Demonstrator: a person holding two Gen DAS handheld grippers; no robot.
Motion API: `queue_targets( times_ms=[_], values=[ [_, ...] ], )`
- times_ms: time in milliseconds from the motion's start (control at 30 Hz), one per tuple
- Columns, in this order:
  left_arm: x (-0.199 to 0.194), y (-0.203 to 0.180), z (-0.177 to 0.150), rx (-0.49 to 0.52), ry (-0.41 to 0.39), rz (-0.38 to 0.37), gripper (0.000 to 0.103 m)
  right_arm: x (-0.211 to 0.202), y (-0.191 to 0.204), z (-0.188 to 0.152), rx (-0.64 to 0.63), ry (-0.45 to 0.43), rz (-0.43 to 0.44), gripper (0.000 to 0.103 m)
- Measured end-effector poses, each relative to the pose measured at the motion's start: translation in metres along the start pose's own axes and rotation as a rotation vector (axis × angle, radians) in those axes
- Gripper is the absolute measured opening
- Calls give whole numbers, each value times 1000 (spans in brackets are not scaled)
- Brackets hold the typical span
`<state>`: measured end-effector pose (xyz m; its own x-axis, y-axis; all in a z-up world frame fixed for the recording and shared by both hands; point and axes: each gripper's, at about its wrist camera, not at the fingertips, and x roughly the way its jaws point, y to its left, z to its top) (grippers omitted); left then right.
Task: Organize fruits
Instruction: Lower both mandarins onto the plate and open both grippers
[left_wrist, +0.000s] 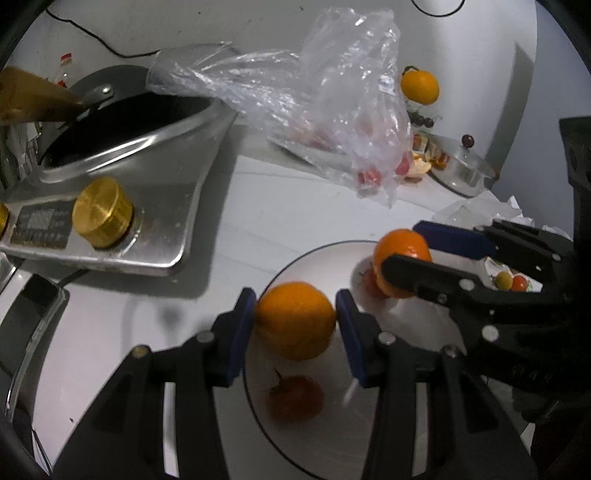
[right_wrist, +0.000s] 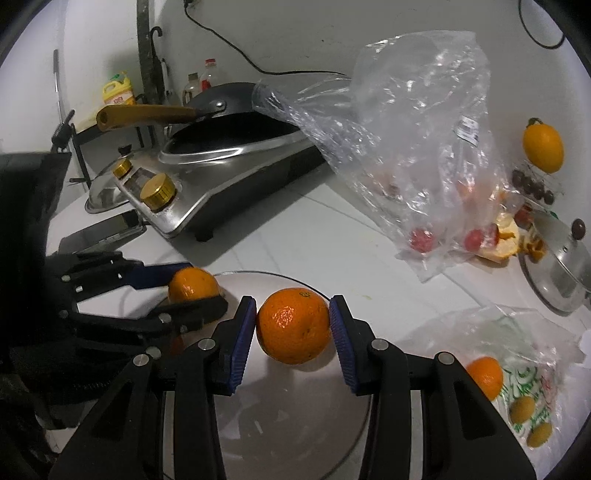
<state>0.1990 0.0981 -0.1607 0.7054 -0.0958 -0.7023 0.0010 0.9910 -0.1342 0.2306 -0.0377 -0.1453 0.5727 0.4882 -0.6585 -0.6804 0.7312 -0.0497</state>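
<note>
I have an orange in each hand, and both hang above the same round plate (left_wrist: 295, 258) at the bottom centre of the two wrist views. The left gripper (left_wrist: 295, 319) has its blue fingers (left_wrist: 242, 332) pinching the left orange (left_wrist: 295, 319) across its width, one pad on either side, so the fruit sits straight ahead of the fingers, over the near middle of the plate. The right gripper (right_wrist: 292, 325) pinches the right orange (right_wrist: 293, 326) the same way, pads pressed to its flanks. In the left view the right gripper comes in from the right edge, its orange over the plate's far right part; in the right view the left gripper comes in from the left edge, its orange over the plate's far left rim. So the two fruits are near each other but apart, side by side over the plate. Below the left orange a small red fruit (left_wrist: 295, 398), blurred, already lies on the plate. I judge the coming move is a lowering: the plate lies directly beneath both oranges, neither hand clearly nearer, and the left one must come down clear of that red fruit. A crumpled clear bag (right_wrist: 406, 129) lies on the tabletop (right_wrist: 295, 229) in the upper right, away from both hands.
</note>
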Motion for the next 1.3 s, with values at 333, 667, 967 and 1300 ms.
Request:
queue_targets(
  times_ms=[333, 667, 967, 1300],
  values=[
    [-9, 2, -4, -4, 2, -13, 46, 5, 6, 10, -2, -15, 8, 44],
    [-21, 2, -15, 19, 16, -11, 47, 16, 13, 7, 35, 26, 46, 44],
    [-37, 2, -19, 16, -4, 2, 47, 15, 16, -1, 51, 49, 31, 44],
    [-57, -3, -26, 5, -30, 29, 52, -9, 16, -3, 60, 16, -15, 51]
  ],
)
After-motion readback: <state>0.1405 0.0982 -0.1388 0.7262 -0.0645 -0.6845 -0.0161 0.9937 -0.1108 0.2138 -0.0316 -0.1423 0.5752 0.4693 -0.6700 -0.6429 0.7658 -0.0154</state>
